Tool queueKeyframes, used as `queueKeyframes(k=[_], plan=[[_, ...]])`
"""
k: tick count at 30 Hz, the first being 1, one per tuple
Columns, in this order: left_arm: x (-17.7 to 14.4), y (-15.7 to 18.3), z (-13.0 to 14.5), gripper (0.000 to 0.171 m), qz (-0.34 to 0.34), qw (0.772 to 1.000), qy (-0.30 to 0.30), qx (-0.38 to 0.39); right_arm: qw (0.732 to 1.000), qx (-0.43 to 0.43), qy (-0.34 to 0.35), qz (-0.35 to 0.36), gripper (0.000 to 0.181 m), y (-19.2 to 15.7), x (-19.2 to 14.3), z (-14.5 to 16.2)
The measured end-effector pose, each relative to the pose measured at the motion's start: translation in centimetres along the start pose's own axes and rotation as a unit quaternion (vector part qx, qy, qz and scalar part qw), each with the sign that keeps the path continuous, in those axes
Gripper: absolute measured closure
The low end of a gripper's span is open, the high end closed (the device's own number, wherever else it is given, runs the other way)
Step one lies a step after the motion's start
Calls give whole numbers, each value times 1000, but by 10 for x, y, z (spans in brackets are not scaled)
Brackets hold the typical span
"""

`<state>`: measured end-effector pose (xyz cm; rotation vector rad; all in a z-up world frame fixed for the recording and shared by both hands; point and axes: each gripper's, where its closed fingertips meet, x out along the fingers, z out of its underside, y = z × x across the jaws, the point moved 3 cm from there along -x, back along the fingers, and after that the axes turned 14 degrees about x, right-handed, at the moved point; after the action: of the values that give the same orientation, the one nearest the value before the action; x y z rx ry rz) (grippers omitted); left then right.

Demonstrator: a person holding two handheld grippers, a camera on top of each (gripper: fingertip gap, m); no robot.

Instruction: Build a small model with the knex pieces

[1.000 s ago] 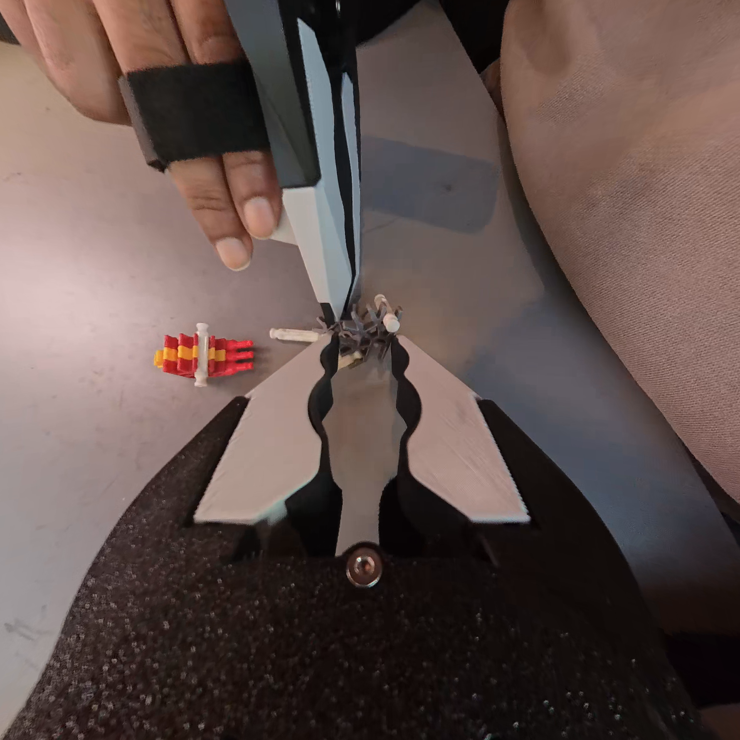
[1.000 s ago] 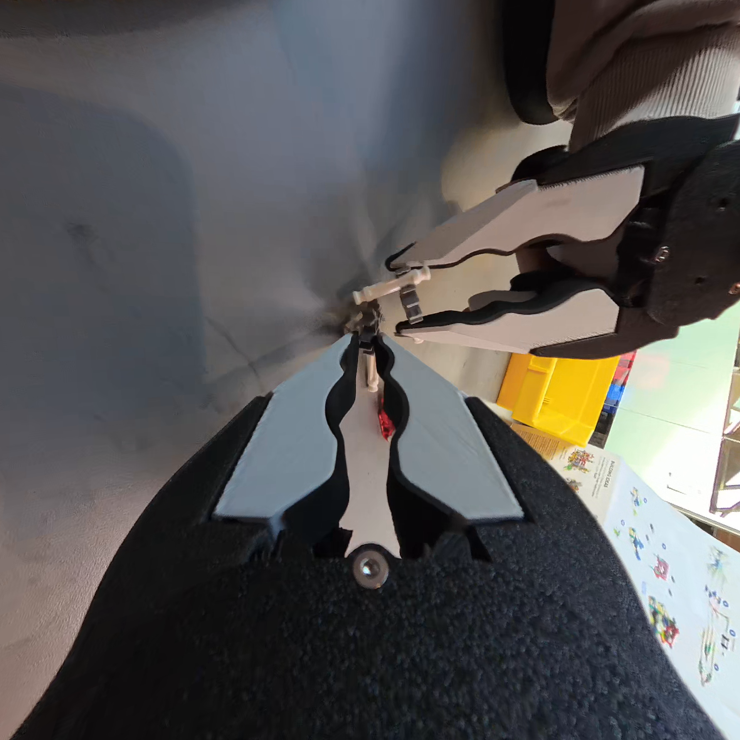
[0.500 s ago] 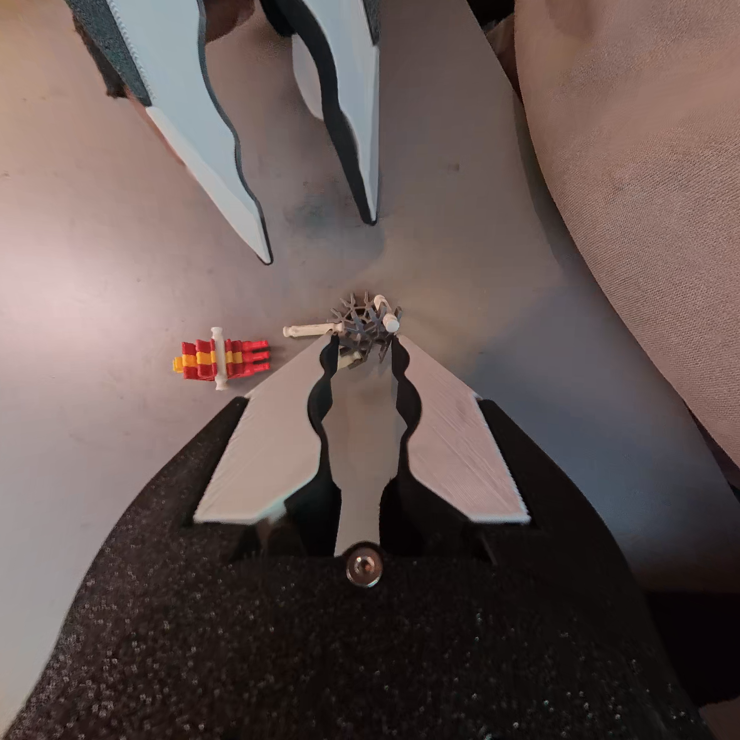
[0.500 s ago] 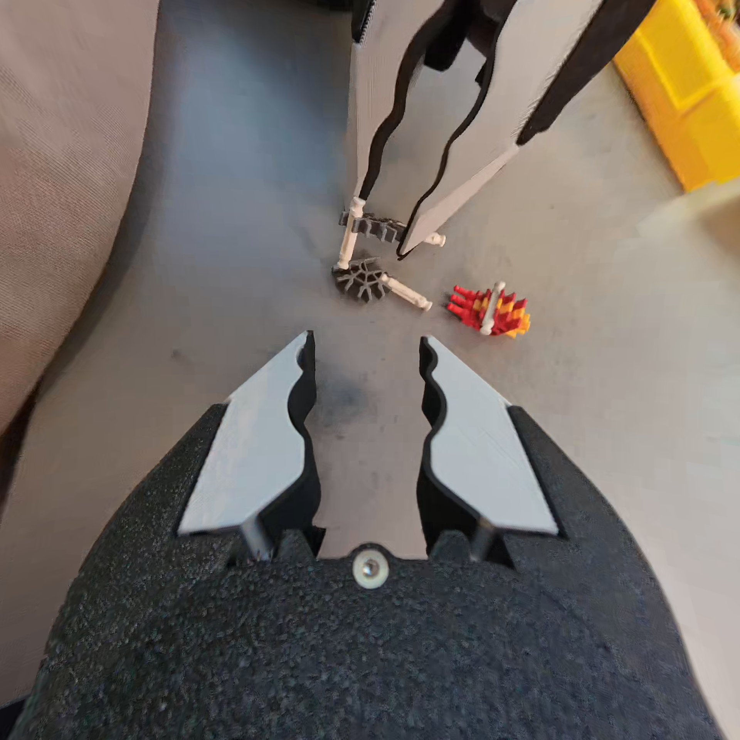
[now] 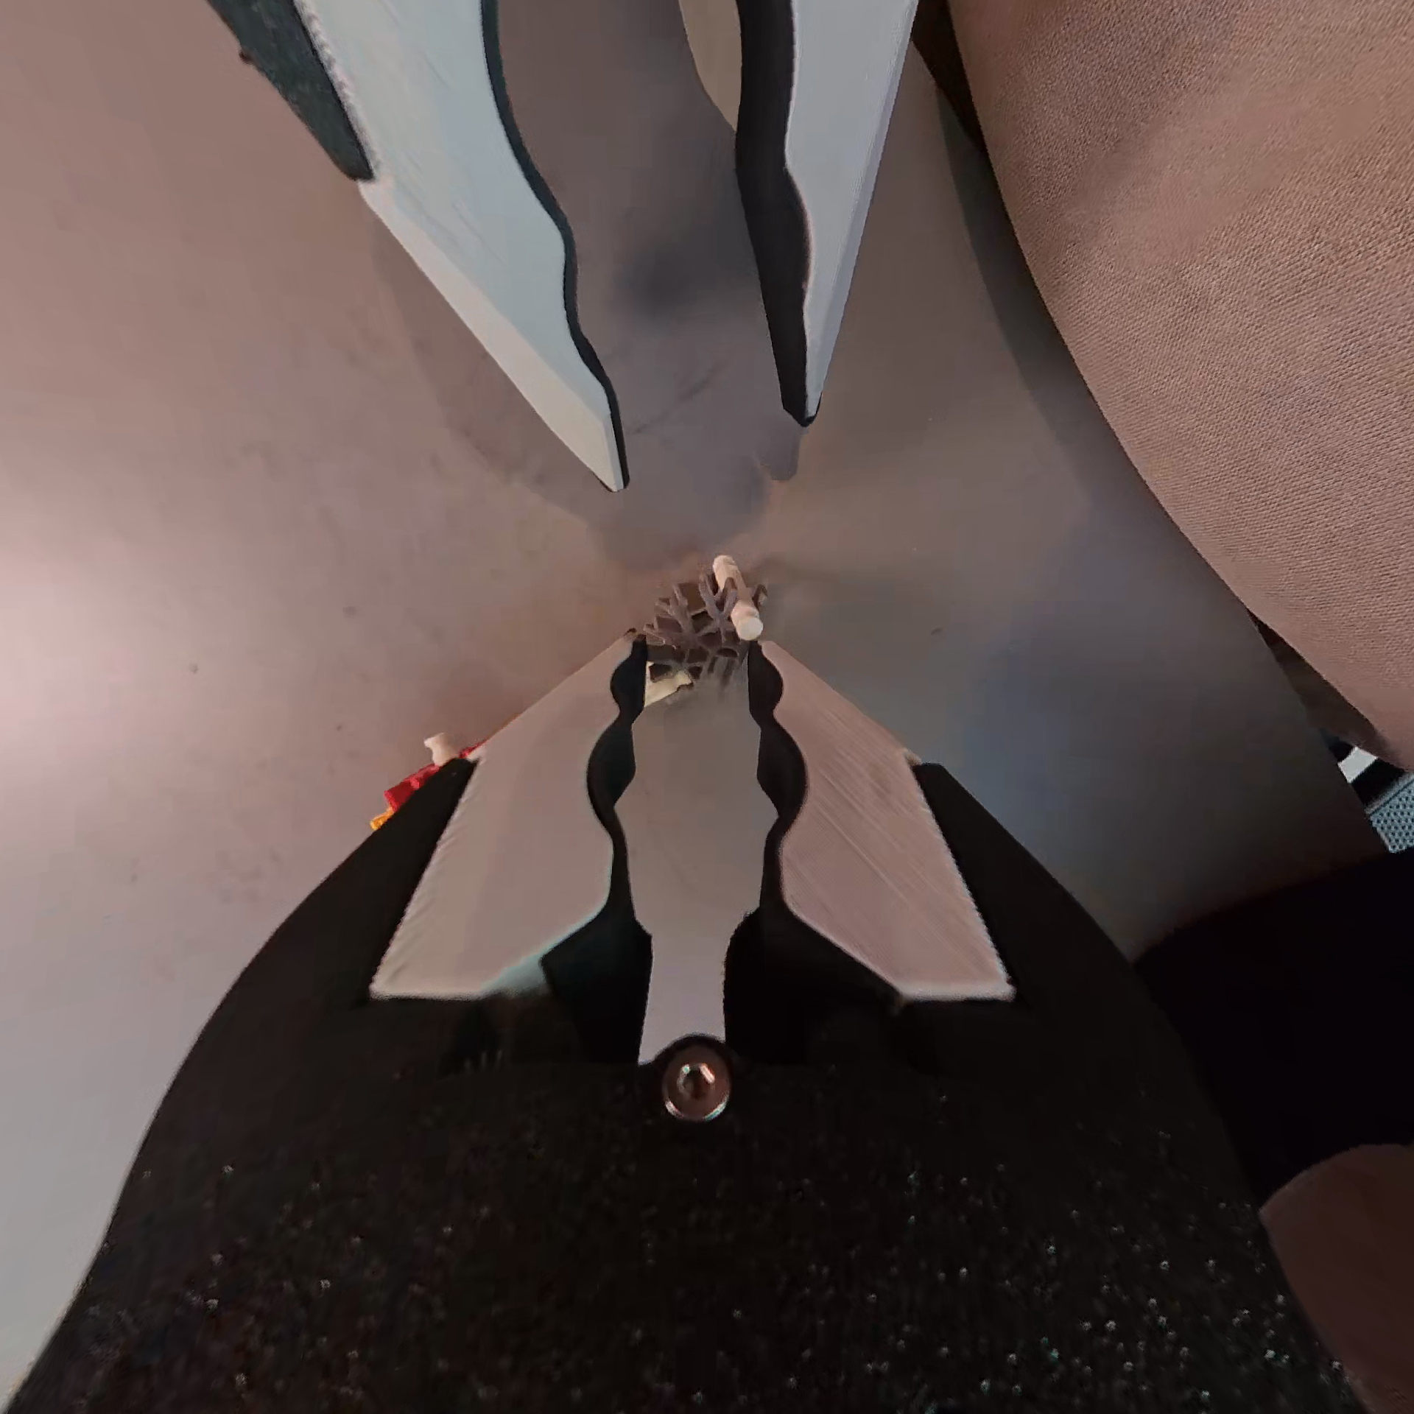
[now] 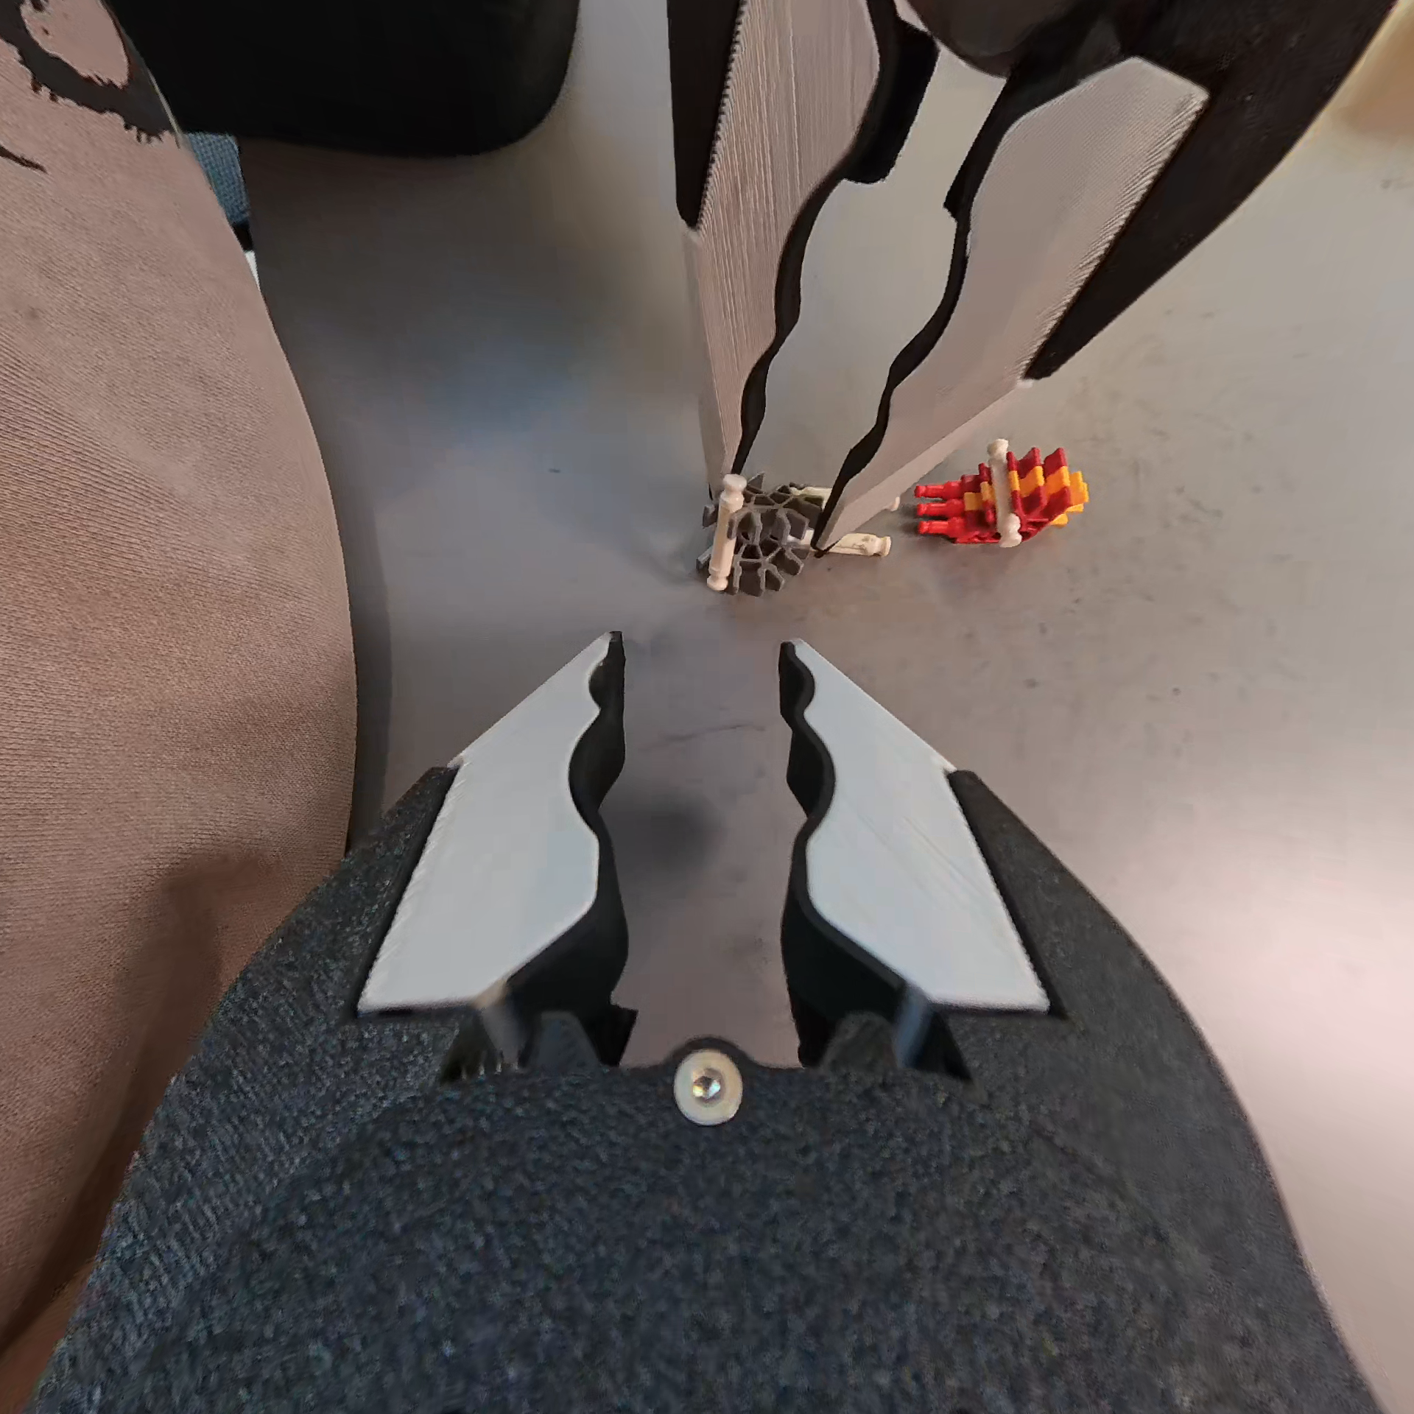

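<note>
A grey table top (image 6: 1148,765) fills both views; its surface is matt, with small scuffs and dark marks. The light is warm and pinkish on one side, cooler grey on the other. Along one edge there is beige-brown fabric (image 6: 153,612), and a dark padded shape (image 6: 344,69) behind.

left gripper (image 5: 696,650) clamped, right gripper (image 6: 700,650) agape

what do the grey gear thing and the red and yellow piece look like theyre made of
Grey gear: looks like moulded plastic, matte, with crisp teeth and cut-out spokes; its cream rods look like smooth plastic too.
Red and yellow piece: likely glossy plastic, with saturated colour and sharp moulded edges.
</note>
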<state>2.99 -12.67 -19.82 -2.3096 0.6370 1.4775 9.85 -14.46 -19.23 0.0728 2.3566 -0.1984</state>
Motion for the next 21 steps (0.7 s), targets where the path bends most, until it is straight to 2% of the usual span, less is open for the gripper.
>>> queueKeyframes(k=[6, 11, 21], plan=[[2, -1, -1, 145, 34, 999, -10, 16, 999, 8, 12, 39, 143, 2, -1, 1], [0, -3, -1, 140, 38, 999, 2, 11, 999, 18, 8, 42, 144, 4, 5, -2], [-23, 7, 20, 142, -25, 998, 43, -41, 999, 21, -12, 35, 150, 9, 14, -3]])
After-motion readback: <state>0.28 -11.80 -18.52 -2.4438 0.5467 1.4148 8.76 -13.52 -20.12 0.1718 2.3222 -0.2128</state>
